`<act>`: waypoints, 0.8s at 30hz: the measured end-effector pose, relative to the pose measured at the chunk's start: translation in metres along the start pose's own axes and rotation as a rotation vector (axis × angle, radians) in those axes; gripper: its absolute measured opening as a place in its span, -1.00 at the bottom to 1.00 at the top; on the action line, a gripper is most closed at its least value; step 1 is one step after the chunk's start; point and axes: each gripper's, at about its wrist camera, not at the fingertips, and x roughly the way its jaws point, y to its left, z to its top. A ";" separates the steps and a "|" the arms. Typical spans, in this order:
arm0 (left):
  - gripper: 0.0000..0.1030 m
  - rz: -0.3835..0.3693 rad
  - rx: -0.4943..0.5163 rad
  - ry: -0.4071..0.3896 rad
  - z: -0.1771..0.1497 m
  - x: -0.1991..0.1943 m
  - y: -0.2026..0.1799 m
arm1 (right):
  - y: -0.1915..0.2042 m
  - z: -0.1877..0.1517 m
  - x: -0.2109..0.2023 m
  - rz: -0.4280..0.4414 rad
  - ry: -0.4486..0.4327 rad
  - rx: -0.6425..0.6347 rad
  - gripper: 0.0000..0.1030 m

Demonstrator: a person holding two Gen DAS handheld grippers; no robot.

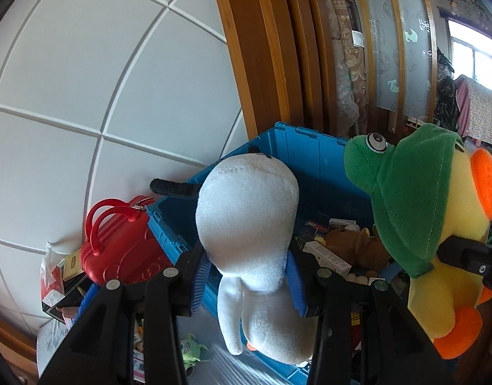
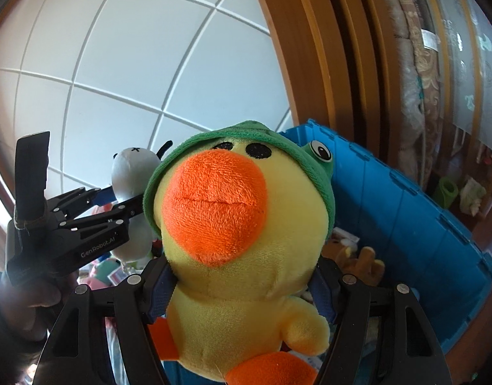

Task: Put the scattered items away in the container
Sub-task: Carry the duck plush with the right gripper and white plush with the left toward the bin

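My left gripper is shut on a white plush dog with black ears, its blue pads pressing both sides of the neck. The dog hangs over the near rim of a blue plastic crate. My right gripper is shut on a yellow plush duck with an orange beak and a green frog hood, squeezed at the neck. In the left wrist view the duck hangs to the right, above the crate. In the right wrist view the left gripper with the dog is at the left.
The crate holds a brown plush, small boxes and other items. A red toy suitcase and assorted clutter lie left of the crate against a white panelled wall. Wooden door frames stand behind. A small green plush lies below.
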 end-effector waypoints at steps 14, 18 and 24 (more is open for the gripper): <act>-0.19 -0.062 0.040 0.005 0.031 0.034 -0.037 | -0.042 0.004 0.020 -0.080 0.004 0.069 0.38; -0.19 -0.069 0.047 0.001 0.038 0.041 -0.041 | -0.051 0.006 0.025 -0.091 0.007 0.078 0.38; -0.19 -0.078 0.054 0.010 0.046 0.054 -0.043 | -0.059 0.009 0.031 -0.103 0.009 0.089 0.39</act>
